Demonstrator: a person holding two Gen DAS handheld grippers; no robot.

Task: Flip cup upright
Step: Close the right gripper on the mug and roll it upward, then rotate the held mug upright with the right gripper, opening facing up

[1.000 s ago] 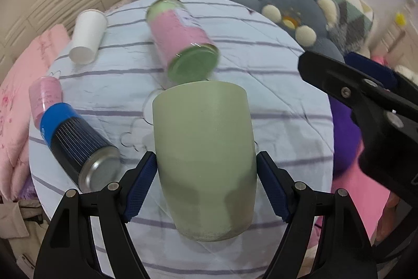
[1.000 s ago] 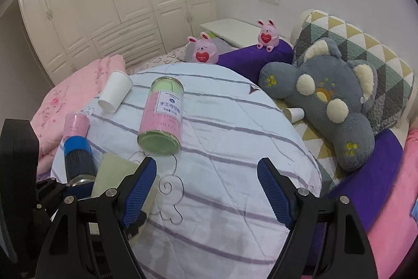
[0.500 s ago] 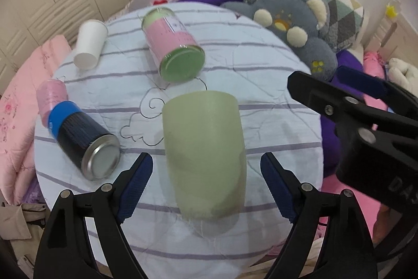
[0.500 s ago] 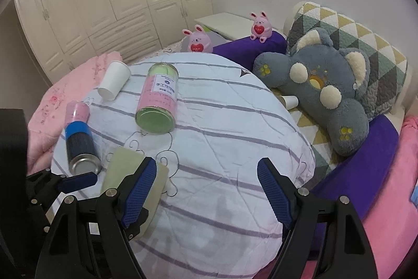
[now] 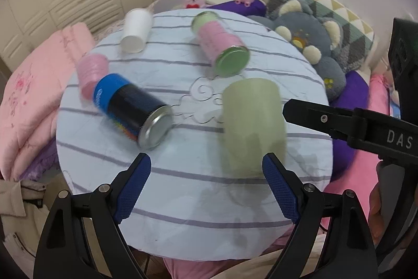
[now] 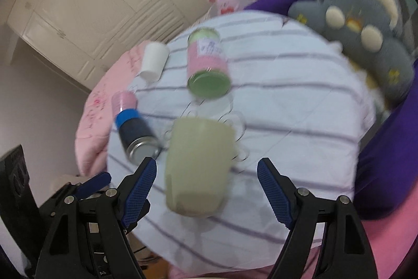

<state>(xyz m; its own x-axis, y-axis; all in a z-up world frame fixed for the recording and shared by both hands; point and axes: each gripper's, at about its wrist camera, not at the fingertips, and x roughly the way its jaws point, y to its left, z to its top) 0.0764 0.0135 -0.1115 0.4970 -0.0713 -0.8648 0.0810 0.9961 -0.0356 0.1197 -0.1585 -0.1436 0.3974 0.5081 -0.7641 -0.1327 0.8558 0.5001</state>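
Note:
A pale green cup (image 5: 252, 127) stands on the striped round table (image 5: 183, 200), its wider end on the cloth; whether the top is open I cannot tell. It also shows in the right wrist view (image 6: 198, 164). My left gripper (image 5: 206, 187) is open and empty, pulled back, with the cup ahead of its right finger. My right gripper (image 6: 206, 190) is open and empty, with the cup just ahead between its fingers, nearer the left one. The right gripper's body shows at the right of the left wrist view (image 5: 365, 127).
On the table lie a blue-and-black can (image 5: 133, 111), a pink-and-green jar (image 5: 222, 49), a white paper cup (image 5: 135, 30) and a small pink cup (image 5: 92, 72). A grey plush bear (image 5: 311, 43) and pillows lie to the right, pink bedding (image 5: 26, 96) to the left.
My left gripper has let go of the green cup and drawn back to the left. My right gripper has swung left and now faces the cup.

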